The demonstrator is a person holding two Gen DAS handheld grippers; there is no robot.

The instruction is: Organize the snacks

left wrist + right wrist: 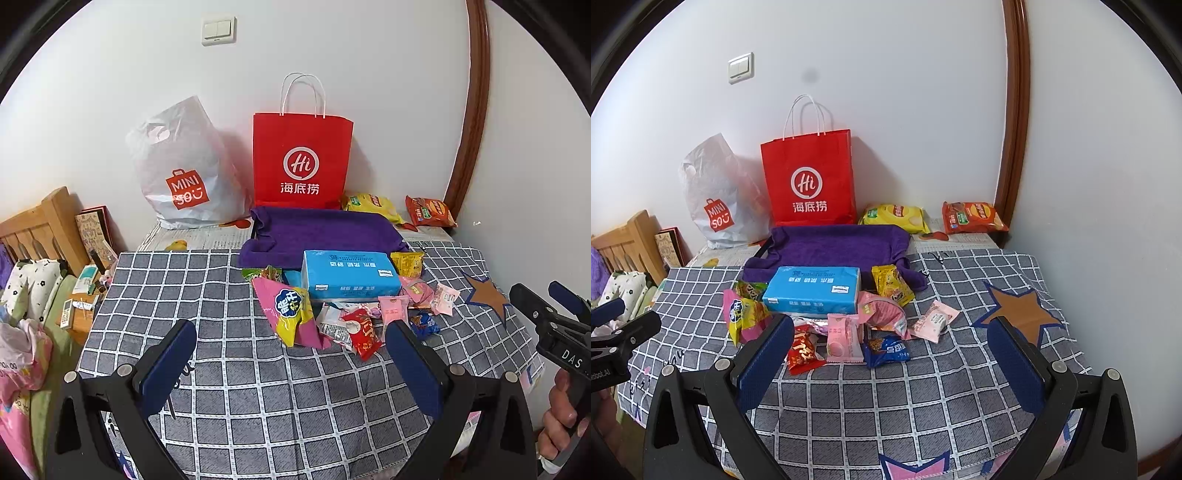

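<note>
A heap of small snack packets lies on the grey checked cloth (236,369) around a blue tissue pack (349,275) (814,290). Among them are a pink-and-yellow bag (295,314) (744,314), a red packet (364,330) (803,349), a pink packet (844,338), a blue packet (888,350) and a yellow packet (892,284). A yellow chip bag (895,216) and an orange chip bag (973,218) lie at the back right. My left gripper (291,363) and right gripper (892,354) are open and empty, held short of the heap.
A red paper bag (301,162) and a white plastic bag (181,173) stand against the back wall. A purple towel (325,234) covers a tray behind the heap. A bed with bedding and a cluttered wooden stand (81,306) are on the left. The wall closes the right side.
</note>
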